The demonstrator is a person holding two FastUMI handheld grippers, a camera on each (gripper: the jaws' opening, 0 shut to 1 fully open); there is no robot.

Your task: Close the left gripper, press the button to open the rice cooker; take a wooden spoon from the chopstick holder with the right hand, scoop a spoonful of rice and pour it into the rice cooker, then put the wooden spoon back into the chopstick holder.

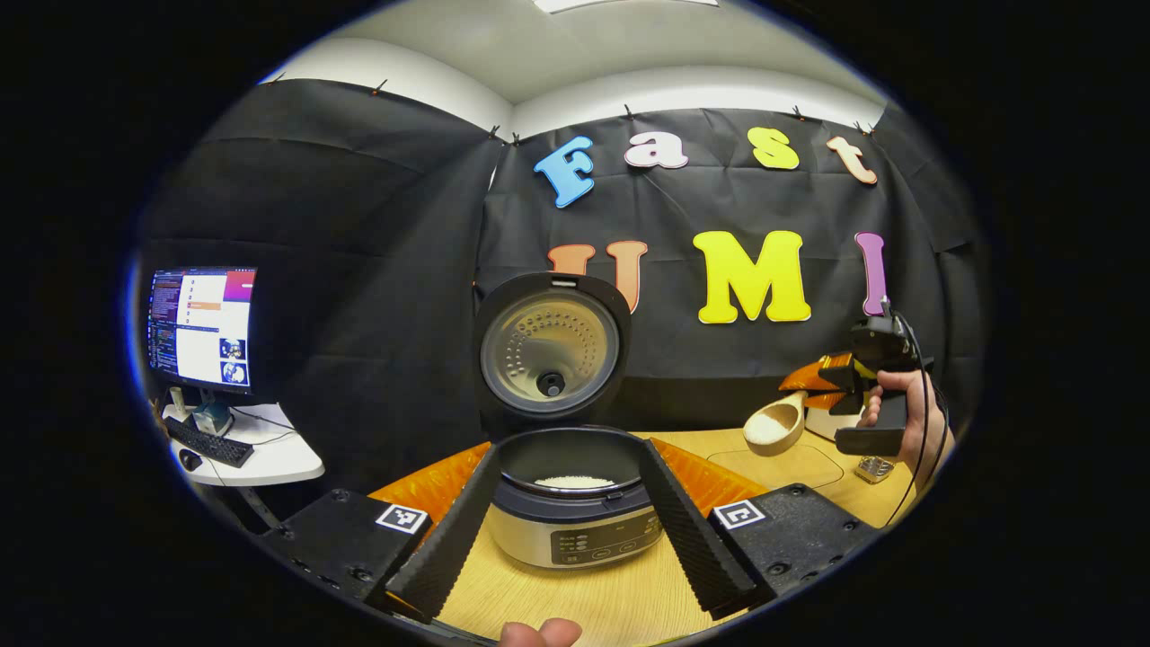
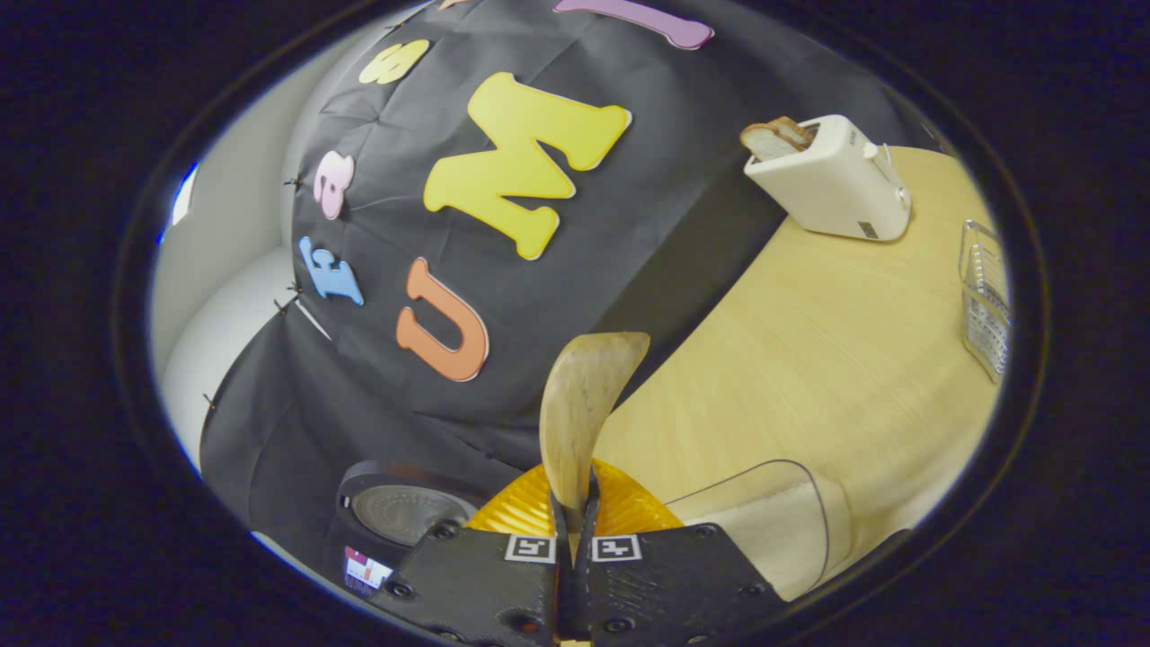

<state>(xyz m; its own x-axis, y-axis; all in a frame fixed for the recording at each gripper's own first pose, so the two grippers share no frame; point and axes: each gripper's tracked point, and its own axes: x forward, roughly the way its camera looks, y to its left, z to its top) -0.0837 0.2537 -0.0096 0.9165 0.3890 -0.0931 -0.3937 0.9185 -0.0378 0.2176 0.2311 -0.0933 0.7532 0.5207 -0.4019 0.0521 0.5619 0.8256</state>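
Note:
The rice cooker (image 1: 575,530) stands open on the wooden table, its lid (image 1: 550,350) upright and white rice (image 1: 573,483) lying in the pot. My left gripper (image 1: 570,449) is open, its black fingers spread either side of the cooker. Off to the right, a hand holds my right gripper (image 1: 822,386) above the table, shut on the wooden spoon (image 1: 774,422). From the right gripper view, the spoon (image 2: 584,404) rises between the shut fingers of the right gripper (image 2: 575,503), its rounded back toward the camera. I cannot tell whether the bowl holds rice.
A metal mesh holder (image 1: 873,467) sits on the table under the right hand. A clear tub of rice (image 2: 773,530) lies near my right gripper. A white toaster (image 2: 831,180) with bread stands at the back, a wire rack (image 2: 984,305) beside it. A monitor (image 1: 202,328) stands far left.

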